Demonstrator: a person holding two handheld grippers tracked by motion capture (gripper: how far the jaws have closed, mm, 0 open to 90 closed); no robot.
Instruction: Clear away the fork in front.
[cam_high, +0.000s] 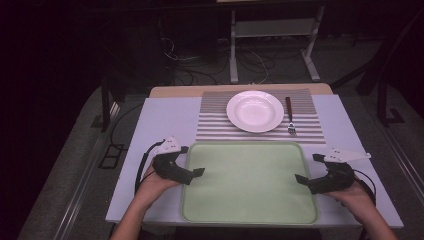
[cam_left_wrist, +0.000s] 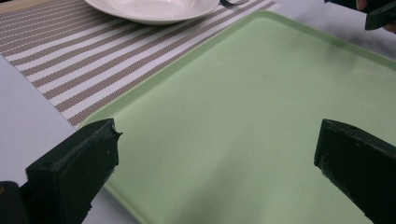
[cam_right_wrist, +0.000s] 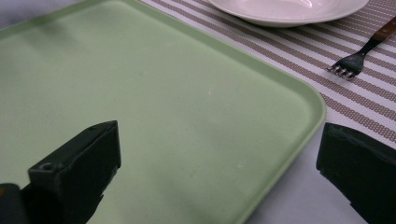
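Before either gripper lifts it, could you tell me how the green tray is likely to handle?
The green tray looks like one stiff moulded sheet, so it should probably stay flat. Its low rounded rim and smooth surface suggest it may slip between the jaws. Being wide and shallow, it would likely tilt if raised from one side alone.

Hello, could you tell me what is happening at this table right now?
A person holds a claw in each hand at the two sides of a pale green tray. The left claw and the right claw are both open and hold nothing. Behind the tray, a white plate and a fork lie on a striped placemat, untouched.
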